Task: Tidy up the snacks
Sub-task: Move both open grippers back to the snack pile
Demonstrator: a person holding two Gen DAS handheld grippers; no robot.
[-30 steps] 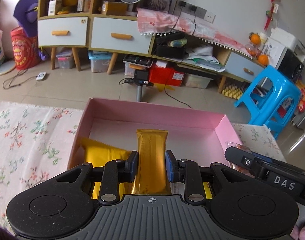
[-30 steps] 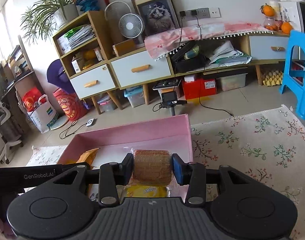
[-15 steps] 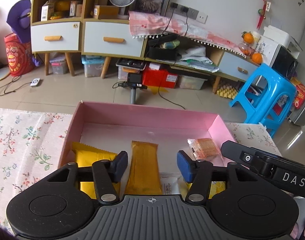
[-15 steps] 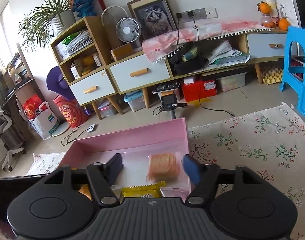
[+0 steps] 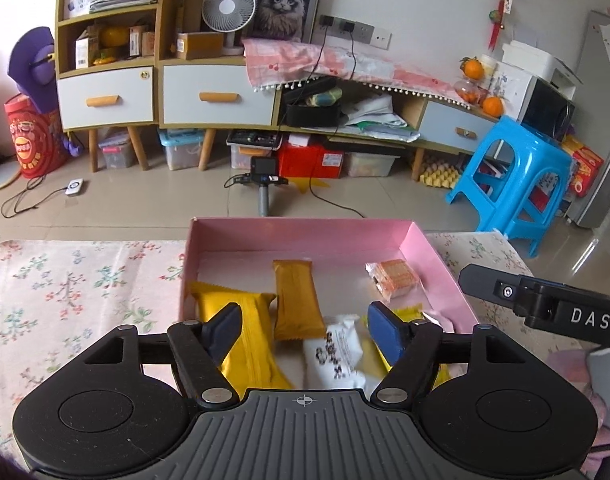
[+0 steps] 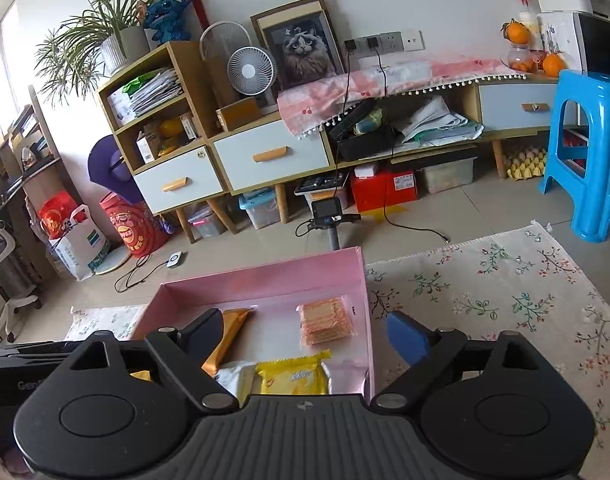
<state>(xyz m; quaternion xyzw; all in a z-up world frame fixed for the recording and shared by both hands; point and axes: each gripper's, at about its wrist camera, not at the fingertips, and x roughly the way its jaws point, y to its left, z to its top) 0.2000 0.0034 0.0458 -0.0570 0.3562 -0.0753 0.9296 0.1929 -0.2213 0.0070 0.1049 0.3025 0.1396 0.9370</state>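
A flowered cloth covers the table, with a pink box on it. Inside, a gold bar lies at twelve o'clock from the left gripper, long axis pointing away; the wafer pack sits likewise ahead of the right gripper. A second ago each was clamped; now both jaws are opening, empty, with the snacks lying released.

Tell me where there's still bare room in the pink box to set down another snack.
Free: the pink box floor along its far wall, and the gap between the gold bar and the orange wafer pack. Crowded: the near end, where the yellow packet, white packet and yellow biscuit pack bunch together.
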